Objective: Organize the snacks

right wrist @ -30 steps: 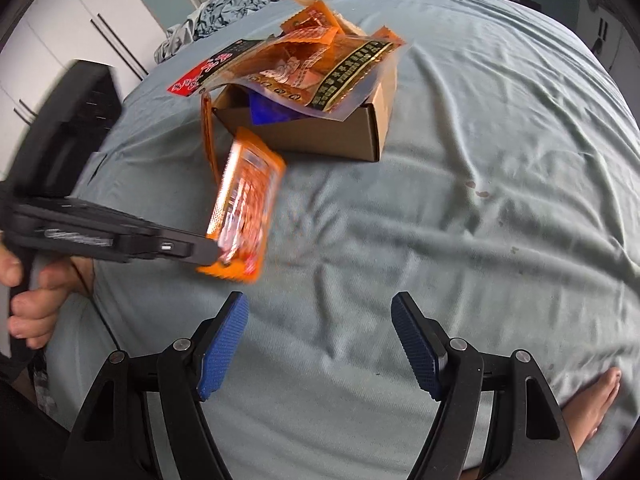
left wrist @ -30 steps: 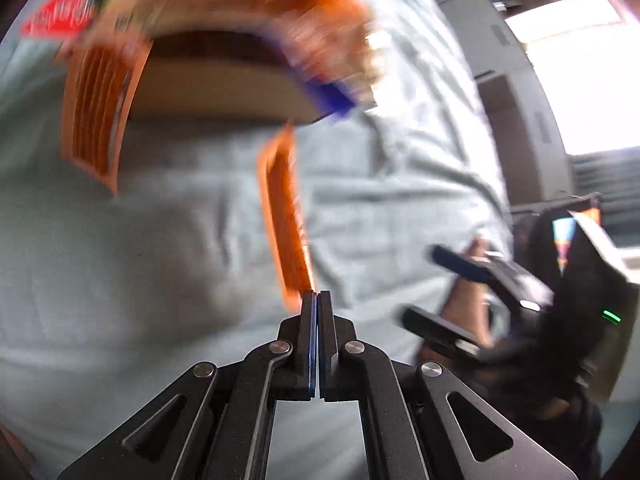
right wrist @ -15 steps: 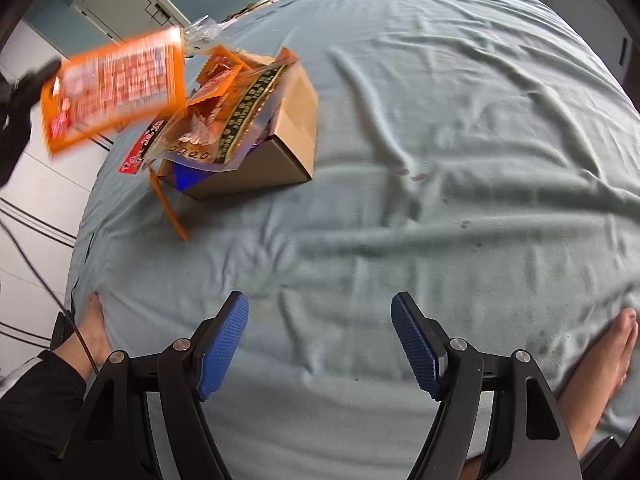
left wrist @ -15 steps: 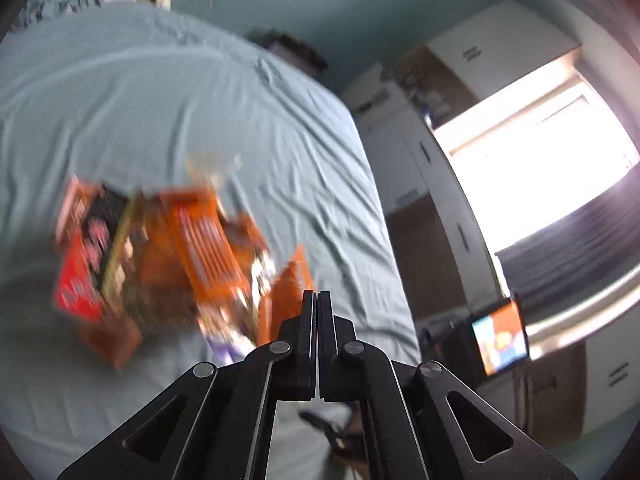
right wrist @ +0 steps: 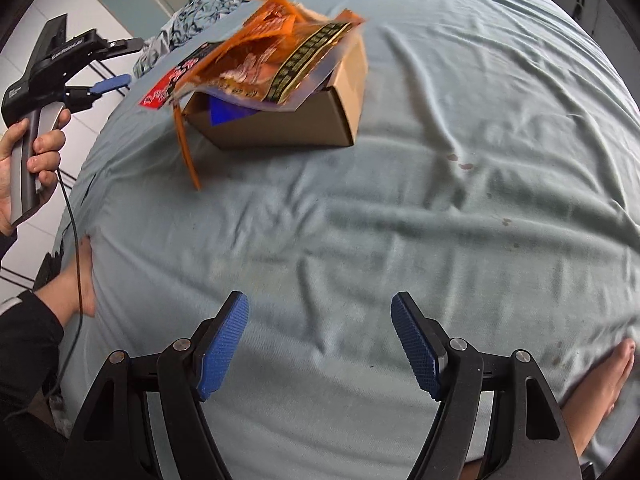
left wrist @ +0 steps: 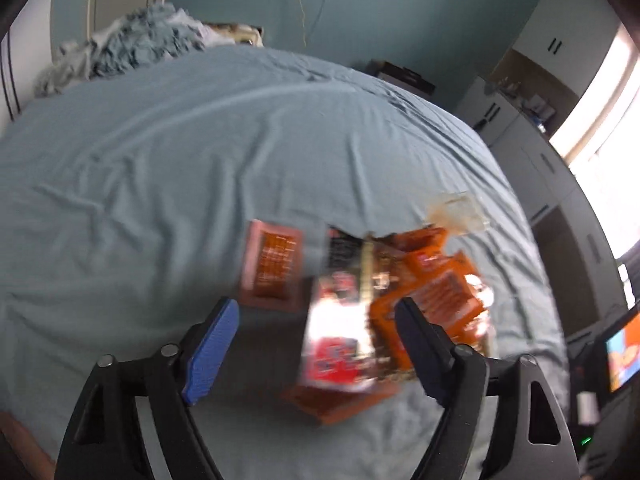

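A cardboard box stands on the blue-grey bed sheet, heaped with orange and red snack packets. One thin orange packet hangs edge-on down its left side. In the left wrist view the pile and box are blurred, and an orange packet shows just left of them; whether it lies or falls I cannot tell. My left gripper hovers above the pile, its jaws opening with nothing pressed between them; it also shows as the left gripper left of the box. My right gripper stands open over bare sheet.
A crumpled blanket lies at the bed's far end. Bare feet rest at the near edge, left and right. A hand holds the left gripper's handle. White cupboards and a lit screen stand beyond the bed's right side.
The left gripper, shut on an orange packet, swung up from the sheet to above the box, then opened and let the packet go. The right gripper stayed open, hardly moving.
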The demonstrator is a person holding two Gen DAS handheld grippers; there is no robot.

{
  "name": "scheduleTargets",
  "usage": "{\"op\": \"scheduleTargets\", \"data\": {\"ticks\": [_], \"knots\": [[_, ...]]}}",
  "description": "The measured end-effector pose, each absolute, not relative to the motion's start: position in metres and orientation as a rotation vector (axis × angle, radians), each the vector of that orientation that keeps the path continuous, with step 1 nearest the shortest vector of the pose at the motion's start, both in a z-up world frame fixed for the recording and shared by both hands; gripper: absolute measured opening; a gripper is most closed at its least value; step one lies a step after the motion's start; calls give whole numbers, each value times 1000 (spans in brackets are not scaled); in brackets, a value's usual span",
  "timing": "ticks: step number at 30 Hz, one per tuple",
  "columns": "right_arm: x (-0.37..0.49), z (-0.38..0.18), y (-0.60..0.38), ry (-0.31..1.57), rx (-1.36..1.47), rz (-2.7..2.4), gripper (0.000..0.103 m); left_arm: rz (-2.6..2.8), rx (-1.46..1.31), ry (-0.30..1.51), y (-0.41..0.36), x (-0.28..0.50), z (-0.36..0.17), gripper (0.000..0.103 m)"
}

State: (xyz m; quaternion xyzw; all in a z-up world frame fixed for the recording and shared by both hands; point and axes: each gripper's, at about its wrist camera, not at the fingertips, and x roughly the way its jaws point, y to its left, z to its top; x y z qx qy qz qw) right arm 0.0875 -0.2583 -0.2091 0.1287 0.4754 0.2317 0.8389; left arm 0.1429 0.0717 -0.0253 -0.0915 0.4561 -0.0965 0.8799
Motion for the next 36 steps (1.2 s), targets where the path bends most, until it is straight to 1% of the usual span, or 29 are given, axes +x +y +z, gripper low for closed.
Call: {"op": "scheduleTargets", "data": {"ticks": [1,3,5,8,10,15,20,23,25,26,27,28,29,30,31,33,36], "knots": [[87,-211,-256,1011,263,493,73,-176,-153,918,79,137,-26,96],[88,-213,-252,1021,247,492,73,-116,-39,828,94,113,-37,103],[89,-216,-252,1032,250,488,73,-130,112,779,96,89,-58,103],[90,-219,-250,1044,261,481,73,-236,343,845,70,70,-93,103],[90,-220,-249,1051,256,474,73,-274,411,856,49,65,-106,102],[89,-224,-242,1069,227,476,73,-372,288,916,22,76,-120,102],[88,-229,-237,1076,210,493,73,-295,206,905,11,98,-125,102],[88,-233,-235,1083,195,496,73,-288,248,907,-5,106,-133,102],[88,-234,-234,1084,188,494,73,-269,344,898,-21,110,-139,102],[87,-234,-233,1082,186,495,73,-256,406,904,-31,112,-146,100],[86,-233,-233,1078,183,498,73,-260,478,928,-41,116,-154,80],[85,-232,-233,1071,177,500,73,-273,513,954,-47,118,-160,53],[84,-231,-233,1065,171,502,73,-304,536,1009,-51,120,-167,42],[83,-230,-233,1058,165,502,73,-326,530,1041,-51,120,-170,17],[83,-228,-233,1050,161,504,73,-311,522,1051,-48,117,-171,9],[82,-226,-234,1041,166,507,73,-343,472,1056,-39,109,-165,5],[82,-225,-237,1041,195,508,73,-378,430,1094,-24,91,-153,5]]}}
